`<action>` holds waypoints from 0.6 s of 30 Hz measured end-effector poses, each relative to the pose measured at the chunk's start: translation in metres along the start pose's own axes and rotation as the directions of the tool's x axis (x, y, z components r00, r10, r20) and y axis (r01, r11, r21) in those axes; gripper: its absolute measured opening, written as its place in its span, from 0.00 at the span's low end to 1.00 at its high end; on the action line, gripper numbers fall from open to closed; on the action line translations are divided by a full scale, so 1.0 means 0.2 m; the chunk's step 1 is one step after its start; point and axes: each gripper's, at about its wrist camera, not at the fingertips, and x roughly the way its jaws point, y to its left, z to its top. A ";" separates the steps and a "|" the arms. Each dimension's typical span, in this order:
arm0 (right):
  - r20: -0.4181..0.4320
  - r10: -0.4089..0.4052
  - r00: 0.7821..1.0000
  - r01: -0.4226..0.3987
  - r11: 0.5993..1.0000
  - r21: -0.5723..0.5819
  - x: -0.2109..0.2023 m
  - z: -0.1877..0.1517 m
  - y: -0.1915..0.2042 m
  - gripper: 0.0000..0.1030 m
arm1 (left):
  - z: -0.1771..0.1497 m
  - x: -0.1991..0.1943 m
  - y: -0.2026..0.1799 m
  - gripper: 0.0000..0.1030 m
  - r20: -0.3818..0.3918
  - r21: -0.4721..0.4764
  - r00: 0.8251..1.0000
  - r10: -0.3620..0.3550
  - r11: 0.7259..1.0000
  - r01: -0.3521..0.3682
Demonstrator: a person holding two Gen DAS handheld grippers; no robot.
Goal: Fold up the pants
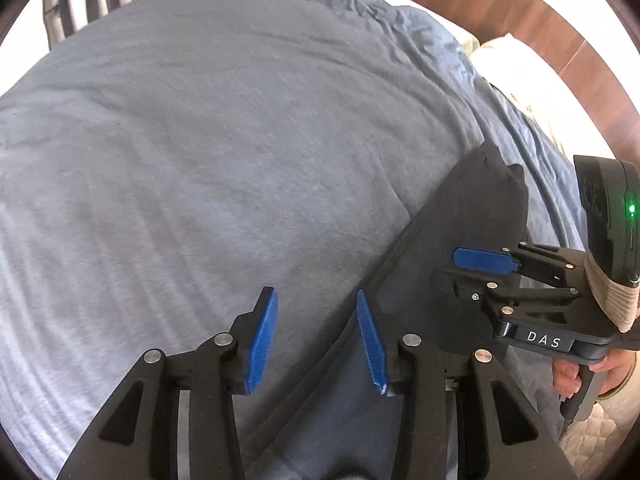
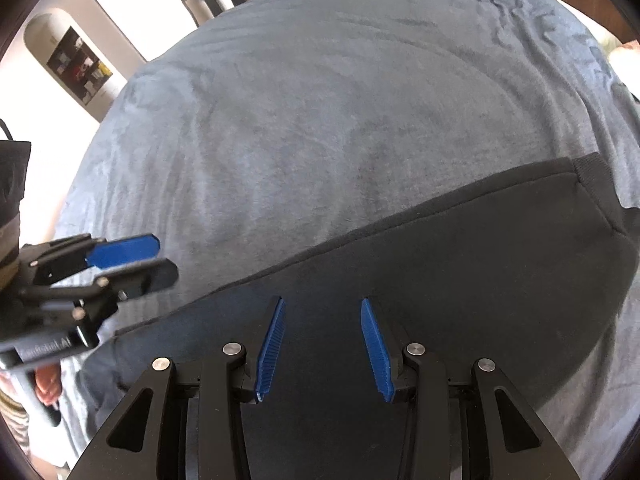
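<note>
Grey-blue bedspread (image 1: pixel 224 152) covers the whole bed, mostly smooth, wrinkled toward the far edge. Wooden headboard (image 1: pixel 532 20) curves along the upper right, white pillow (image 1: pixel 516 68) against it. In the right wrist view, arched wall niche (image 2: pixel 66 60) at upper left with dark shelves of small items, too blurred to identify.

bright daylight throughout, blown out to white at the upper left of both views and over the pillow (image 1: pixel 516 76) at right. strong fisheye bending with dark vignette corners. soft motion smear across the blue-grey bedspread (image 1: pixel 224 160); left gripper (image 2: pixel 132 260) blurred in the right wrist view.
</note>
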 end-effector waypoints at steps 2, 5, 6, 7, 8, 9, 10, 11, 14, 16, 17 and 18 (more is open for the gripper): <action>0.010 0.013 1.000 -0.013 1.000 -0.010 -0.04 0.00 0.04 0.39 | -0.02 -0.06 0.02 0.39 0.012 0.003 1.000 0.001 1.000 -0.001; 0.022 0.037 0.999 -0.036 0.999 -0.028 -0.09 0.00 0.09 0.39 | -0.06 -0.13 0.03 0.39 0.022 -0.002 1.000 0.014 1.000 -0.014; 0.026 0.044 0.999 -0.043 0.998 -0.034 -0.10 0.00 0.11 0.39 | -0.08 -0.16 0.04 0.39 0.024 -0.005 1.000 0.012 1.000 -0.012; 0.030 0.051 0.998 -0.050 0.998 -0.042 -0.11 0.00 0.14 0.39 | -0.10 -0.17 0.05 0.39 0.023 -0.007 1.000 0.008 1.000 -0.008; 0.031 0.057 0.998 -0.055 0.997 -0.050 -0.12 -0.01 0.16 0.39 | -0.13 -0.19 0.06 0.39 0.021 -0.010 1.000 0.003 1.000 -0.003; 0.033 0.064 0.997 -0.062 0.996 -0.058 -0.13 -0.01 0.18 0.39 | -0.15 -0.19 0.07 0.39 0.016 -0.011 1.000 -0.002 1.000 0.002; 0.033 0.069 0.997 -0.066 0.996 -0.065 -0.13 -0.02 0.20 0.39 | -0.17 -0.20 0.08 0.39 0.010 -0.012 1.000 -0.006 1.000 0.006; 0.032 0.070 0.997 -0.068 0.995 -0.071 -0.13 -0.03 0.21 0.39 | -0.19 -0.20 0.08 0.39 -0.004 -0.010 1.000 -0.013 1.000 0.013; 0.019 0.077 0.997 -0.075 0.993 -0.096 -0.12 -0.05 0.27 0.39 | -0.25 -0.17 0.09 0.39 -0.048 0.001 0.998 -0.034 0.999 0.034; 0.004 0.084 0.996 -0.083 0.991 -0.106 -0.09 -0.08 0.30 0.39 | -0.28 -0.14 0.09 0.39 -0.072 0.006 0.996 -0.043 0.999 0.044; -0.004 0.086 0.996 -0.086 0.990 -0.109 -0.08 -0.09 0.31 0.39 | -0.28 -0.12 0.10 0.39 -0.080 0.003 0.996 -0.049 0.999 0.049; -0.009 0.087 0.996 -0.088 0.990 -0.111 -0.07 -0.11 0.32 0.39 | -0.28 -0.10 0.11 0.39 -0.091 0.000 0.994 -0.064 0.998 0.064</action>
